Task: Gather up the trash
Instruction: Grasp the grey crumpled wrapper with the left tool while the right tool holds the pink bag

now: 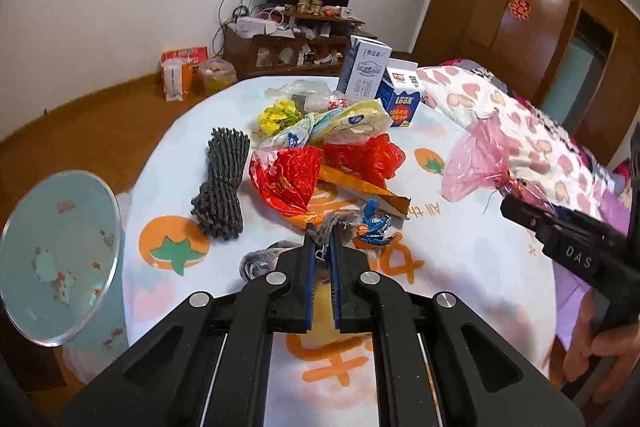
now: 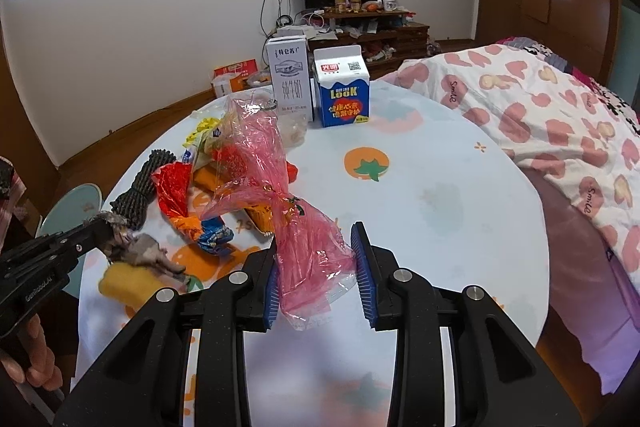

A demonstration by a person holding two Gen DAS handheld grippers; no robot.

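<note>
Round table (image 2: 440, 187) covered by a pale cloth printed with orange fruit, seen from both wrist cameras. The left gripper (image 1: 322, 239) has its jaws drawn fully together on a frayed grey rag (image 1: 328, 223), which bunches at the fingertips and hangs below them; in the right wrist view the same rag (image 2: 140, 247) trails from the gripper (image 2: 106, 227) above a yellow sponge-like block (image 2: 128, 281) on the cloth. The right gripper (image 2: 320, 263) has its jaws partly closed on a pink translucent plastic bag (image 2: 304, 247): the bag's lower part fills the gap between the blue pads (image 2: 366, 279), and its knotted neck and upper folds rise ahead of the fingertips. In the left wrist view that bag (image 1: 476, 163) fans out from the tip of the right gripper (image 1: 516, 203). The remaining trash lies in a heap ahead of the left gripper: red foil wrappers (image 1: 288, 175), a blue crumpled wrapper (image 1: 374, 227), a yellow wrapper (image 1: 280, 115), and a coil of dark rope (image 1: 222, 183) beside them. Two cartons, one white (image 2: 290, 83) and one blue (image 2: 342, 91), stand upright side by side at the table's far edge.
</note>
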